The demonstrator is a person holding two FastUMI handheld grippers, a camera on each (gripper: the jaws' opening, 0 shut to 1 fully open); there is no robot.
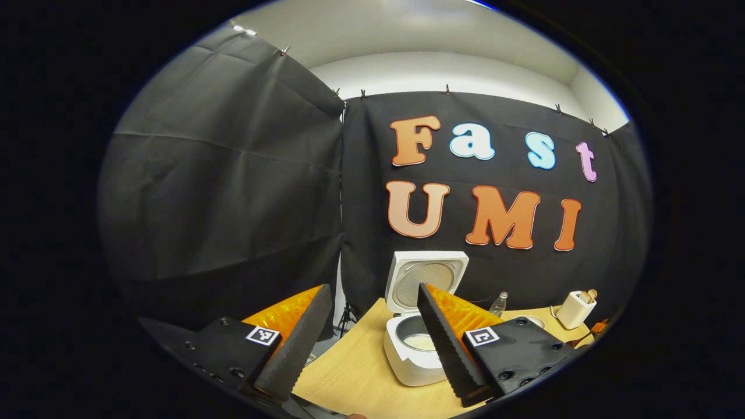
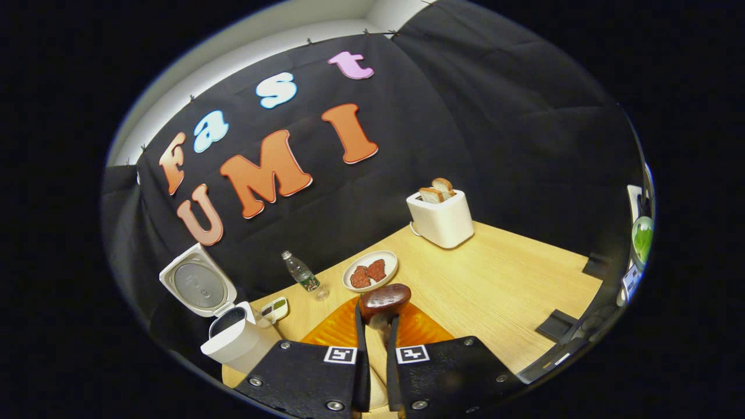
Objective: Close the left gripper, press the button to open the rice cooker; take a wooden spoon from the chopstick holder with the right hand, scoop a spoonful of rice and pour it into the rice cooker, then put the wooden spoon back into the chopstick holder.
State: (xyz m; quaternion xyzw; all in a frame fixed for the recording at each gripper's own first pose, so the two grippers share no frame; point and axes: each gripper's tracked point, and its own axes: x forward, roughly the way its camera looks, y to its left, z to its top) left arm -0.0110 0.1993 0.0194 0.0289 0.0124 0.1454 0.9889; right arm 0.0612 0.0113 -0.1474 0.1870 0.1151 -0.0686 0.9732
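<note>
Left hand-held gripper (image 1: 372, 343) hanging over the near edge of the wooden surface (image 1: 349, 372), jaws spread wide apart, nothing between them. Looking straight past its fingers (image 1: 294, 343) at the white rice cooker (image 1: 410, 355), sitting at about 12 o'clock from the gripper, lid (image 1: 426, 279) standing upright and fully open, some rice (image 1: 420, 342) showing pale in the bottom of the inner pot. Off at 2 o'clock: a small plastic water bottle (image 1: 498, 304) by the wall, then the rim of a plate (image 1: 532, 320), then a white toaster (image 1: 575, 309) with bread sticking out of the top.

Right hand-held gripper (image 2: 376, 334) clamped nearly shut on the wooden spoon (image 2: 384, 301), both fingers (image 2: 361, 349) pinching the handle, dark glossy bowl of the spoon poking out just beyond the tips at 12 o'clock. Can't tell whether anything's sitting in the bowl. Spoon hovering above the surface (image 2: 495, 285), apart from the cooker.

From the right gripper view, rice cooker (image 2: 233, 340) sitting at 9 o'clock near the surface's edge, lid (image 2: 198, 282) flipped up. Just beside it a small white dish (image 2: 275, 308) with something green in it, then the water bottle (image 2: 302, 274) at 11 o'clock, a white plate (image 2: 371, 270) with reddish-brown pieces at 12 o'clock, and the toaster (image 2: 440, 216) with two slices of bread (image 2: 436, 191) further back at 1 o'clock.
</note>
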